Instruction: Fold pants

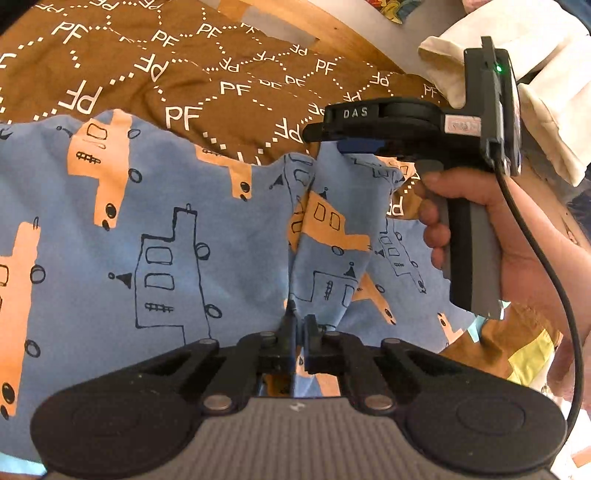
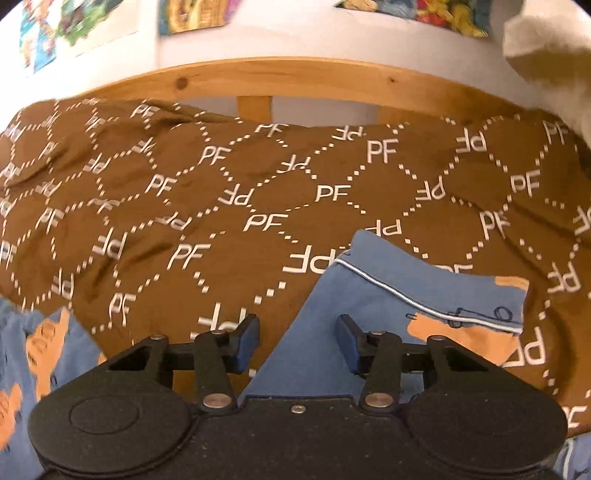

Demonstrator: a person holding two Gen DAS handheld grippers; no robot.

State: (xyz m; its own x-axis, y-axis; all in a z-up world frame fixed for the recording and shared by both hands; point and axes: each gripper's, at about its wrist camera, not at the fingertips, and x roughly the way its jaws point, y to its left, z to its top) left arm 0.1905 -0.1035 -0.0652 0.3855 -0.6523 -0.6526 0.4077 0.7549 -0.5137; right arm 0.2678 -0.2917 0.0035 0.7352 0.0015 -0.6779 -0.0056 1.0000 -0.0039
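Note:
The pants (image 1: pixel 177 236) are light blue with orange and outlined house prints, spread over a brown blanket (image 1: pixel 229 92). My left gripper (image 1: pixel 300 326) is shut on a raised fold of the pants. My right gripper shows from the side in the left wrist view (image 1: pixel 314 134), just above the pants' far edge. In the right wrist view my right gripper (image 2: pixel 297 345) is open, its fingers either side of a blue pants corner (image 2: pixel 388 295) with a striped trim, not clamped on it.
The brown blanket (image 2: pixel 258 184) printed with "PF" covers a bed. A wooden bed rail (image 2: pixel 295 81) and a white wall with posters (image 2: pixel 192 16) lie beyond. A cream cloth (image 1: pixel 535 74) hangs at the right.

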